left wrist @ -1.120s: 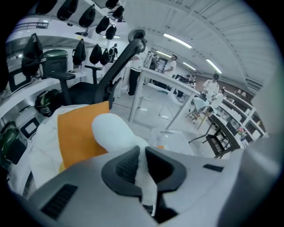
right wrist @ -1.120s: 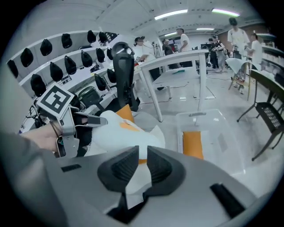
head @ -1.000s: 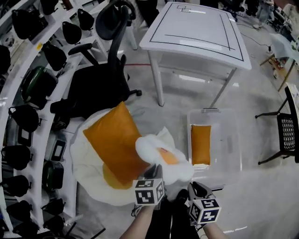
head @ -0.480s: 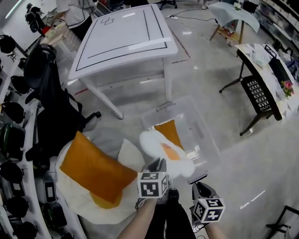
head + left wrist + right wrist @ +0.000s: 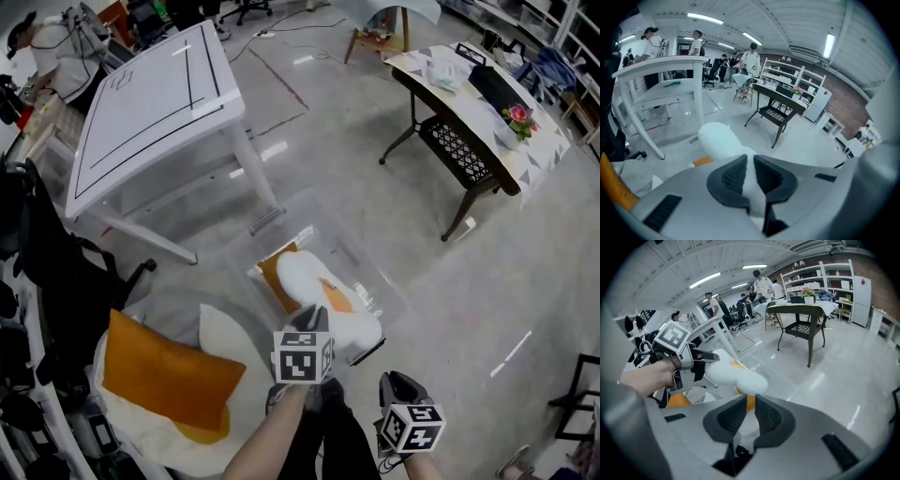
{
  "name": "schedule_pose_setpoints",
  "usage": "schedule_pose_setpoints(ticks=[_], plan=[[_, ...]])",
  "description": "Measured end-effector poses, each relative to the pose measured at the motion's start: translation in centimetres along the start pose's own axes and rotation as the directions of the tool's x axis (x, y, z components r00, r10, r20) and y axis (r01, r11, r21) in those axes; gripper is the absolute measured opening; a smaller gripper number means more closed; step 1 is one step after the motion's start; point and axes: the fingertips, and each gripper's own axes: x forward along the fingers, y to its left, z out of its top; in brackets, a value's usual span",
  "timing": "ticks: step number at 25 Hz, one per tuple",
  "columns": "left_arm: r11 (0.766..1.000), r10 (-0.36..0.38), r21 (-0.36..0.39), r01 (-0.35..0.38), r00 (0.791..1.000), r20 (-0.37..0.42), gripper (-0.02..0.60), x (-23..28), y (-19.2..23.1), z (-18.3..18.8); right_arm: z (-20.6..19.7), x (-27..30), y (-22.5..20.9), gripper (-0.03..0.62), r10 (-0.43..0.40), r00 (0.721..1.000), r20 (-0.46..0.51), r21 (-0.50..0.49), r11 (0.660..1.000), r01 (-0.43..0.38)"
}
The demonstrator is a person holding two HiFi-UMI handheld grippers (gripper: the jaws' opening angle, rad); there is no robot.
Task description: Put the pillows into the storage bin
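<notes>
A white fried-egg pillow (image 5: 323, 298) with an orange yolk hangs over the clear storage bin (image 5: 373, 274). My left gripper (image 5: 314, 319) is shut on its near white edge (image 5: 719, 140), with fabric pinched between the pads. My right gripper (image 5: 394, 380) sits at the pillow's right end. White fabric shows between its nearly shut jaws (image 5: 749, 401), so it grips that edge. One orange pillow (image 5: 272, 272) lies inside the bin, partly hidden by the held pillow. Another orange pillow (image 5: 169, 380) rests on a big white egg-shaped cushion (image 5: 225, 333) on the floor at the left.
A white table (image 5: 150, 103) stands just behind the bin. A dark table with a mesh shelf (image 5: 469, 122) is at the back right. A black office chair (image 5: 47, 272) and shelves of dark gear line the left. Several people stand far back (image 5: 752, 56).
The head view has swung right. Both grippers have carried the fried-egg pillow from above the floor cushion to above the bin, still gripping it.
</notes>
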Motion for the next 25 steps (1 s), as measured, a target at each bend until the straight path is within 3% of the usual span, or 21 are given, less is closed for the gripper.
schedule_pose_setpoints(ticks=[4, 6, 9, 13, 17, 25], plan=[[0.999, -0.014, 0.047, 0.015, 1.0, -0.022, 0.04, 2.7, -1.6, 0.3, -0.3, 0.1, -1.2, 0.052, -0.016, 1.0, 0.004, 0.031, 0.999, 0.016], [0.998, 0.023, 0.065, -0.02, 0.999, -0.049, 0.087, 4.2, -1.3, 0.0, -0.5, 0.4, -1.6, 0.052, -0.019, 1.0, -0.001, 0.04, 0.999, 0.019], [0.995, 0.066, 0.074, -0.061, 0.995, -0.069, 0.095, 5.3, -0.4, -0.4, -0.9, 0.9, -2.0, 0.052, -0.02, 1.0, -0.021, 0.042, 0.999, 0.021], [0.995, 0.044, 0.092, -0.039, 0.998, -0.054, 0.095, 5.1, 0.1, -1.0, -0.8, 1.8, -1.6, 0.052, -0.008, 0.999, -0.04, 0.012, 1.0, 0.008], [0.998, 0.039, 0.053, -0.037, 0.998, -0.042, 0.097, 3.7, 1.3, -3.1, -0.6, 3.1, -0.2, 0.052, 0.016, 0.997, -0.069, -0.041, 0.999, -0.019], [0.984, 0.149, -0.096, -0.153, 0.988, -0.049, 0.095, -0.9, 9.7, -10.9, -1.4, 7.7, 7.4, 0.052, 0.118, 0.981, -0.155, -0.208, 0.967, -0.149]])
